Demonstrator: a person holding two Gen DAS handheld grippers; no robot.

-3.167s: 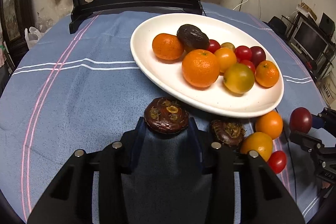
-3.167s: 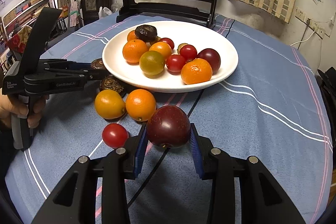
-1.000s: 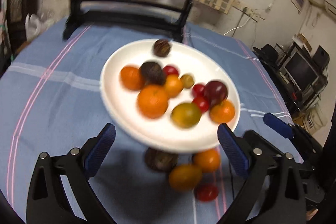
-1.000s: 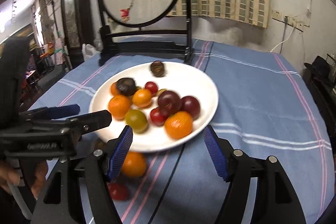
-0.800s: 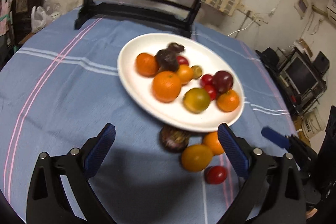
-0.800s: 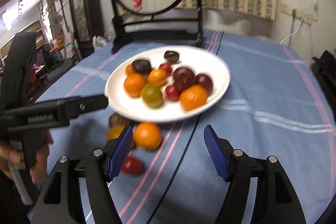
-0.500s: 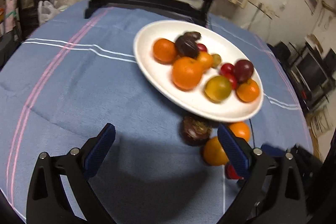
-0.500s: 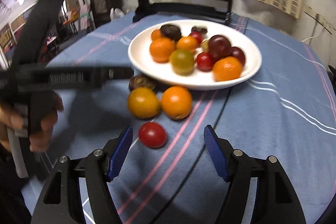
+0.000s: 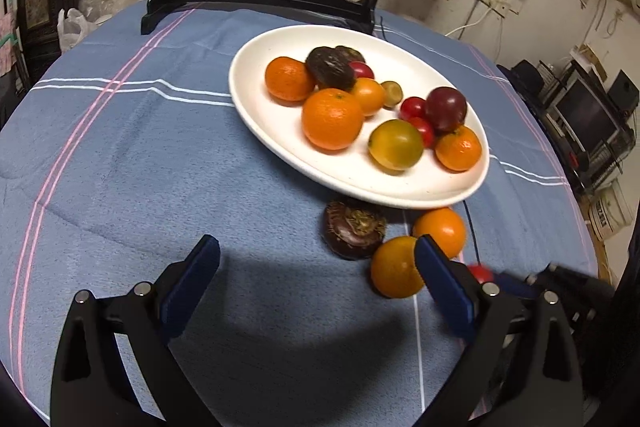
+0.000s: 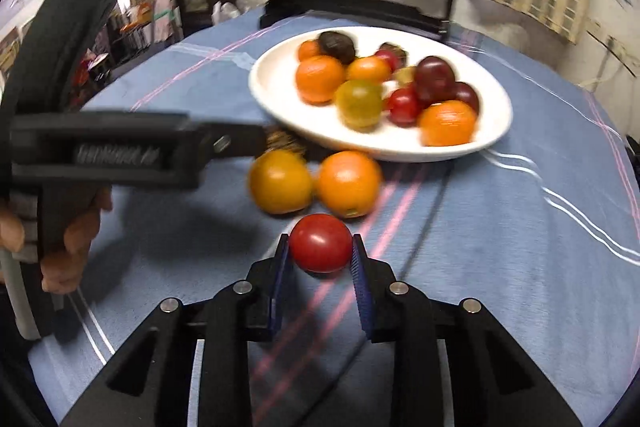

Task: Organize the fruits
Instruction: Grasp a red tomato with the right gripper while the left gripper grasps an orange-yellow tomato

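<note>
While the right gripper [image 10: 321, 247] clamps its blue pads on a red cherry tomato [image 10: 320, 242] just above the blue tablecloth [image 10: 500, 227], the left gripper [image 9: 318, 269] hovers with fingers spread wide and empty. Near it, two oranges [image 9: 439, 231] and a dark wrinkled fruit [image 9: 354, 235] lie beside the white plate [image 9: 272, 123] of fruit.

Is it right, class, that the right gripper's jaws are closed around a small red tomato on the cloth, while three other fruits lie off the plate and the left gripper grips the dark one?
Not quite. The left gripper grips nothing: the left wrist view shows its jaws wide open, short of the dark fruit. The rest holds: the right gripper is shut on the red tomato.
</note>
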